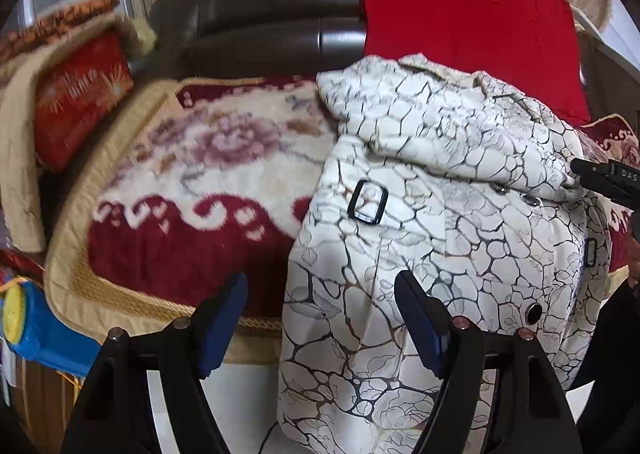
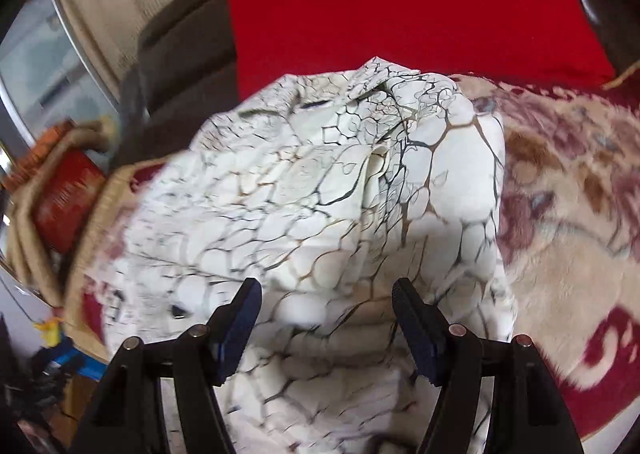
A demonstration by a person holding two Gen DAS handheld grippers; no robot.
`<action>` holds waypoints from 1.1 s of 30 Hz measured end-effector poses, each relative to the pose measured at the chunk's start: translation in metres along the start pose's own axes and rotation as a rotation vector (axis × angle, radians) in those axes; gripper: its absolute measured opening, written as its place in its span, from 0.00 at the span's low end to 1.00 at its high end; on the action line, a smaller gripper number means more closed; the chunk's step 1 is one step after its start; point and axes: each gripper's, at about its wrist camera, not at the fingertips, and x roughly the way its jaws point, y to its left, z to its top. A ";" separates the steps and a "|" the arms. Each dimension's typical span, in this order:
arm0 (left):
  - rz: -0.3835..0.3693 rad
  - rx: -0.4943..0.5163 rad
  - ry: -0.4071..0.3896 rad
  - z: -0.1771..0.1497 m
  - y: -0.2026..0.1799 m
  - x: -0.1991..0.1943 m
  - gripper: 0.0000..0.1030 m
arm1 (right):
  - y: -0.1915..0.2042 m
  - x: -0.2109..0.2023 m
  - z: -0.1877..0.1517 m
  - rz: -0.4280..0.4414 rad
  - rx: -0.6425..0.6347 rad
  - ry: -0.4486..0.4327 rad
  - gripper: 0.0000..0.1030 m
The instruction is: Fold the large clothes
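Observation:
A white jacket (image 1: 440, 214) with a black crackle print, a black buckle (image 1: 368, 201) and metal snaps lies bunched on the sofa seat. Its lower part hangs over the front edge. My left gripper (image 1: 320, 294) stands open just before the jacket's hanging left side, with nothing pinched. The right gripper's black tip (image 1: 596, 176) shows at the right edge, beside the jacket's folded upper part. In the right wrist view the same jacket (image 2: 320, 194) fills the middle. My right gripper (image 2: 326, 290) hovers open over it, pads apart and off the cloth.
The seat has a plush red and cream floral cover (image 1: 192, 182). A large red cushion (image 1: 460, 10) leans on the dark leather backrest (image 1: 272, 6). A red patterned pillow (image 1: 80, 94) sits at the left armrest. A blue and yellow object (image 1: 44, 330) lies low left.

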 end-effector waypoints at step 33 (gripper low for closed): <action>0.259 0.149 -0.141 0.001 -0.030 -0.064 0.75 | 0.014 -0.133 -0.097 0.147 -0.197 0.037 0.74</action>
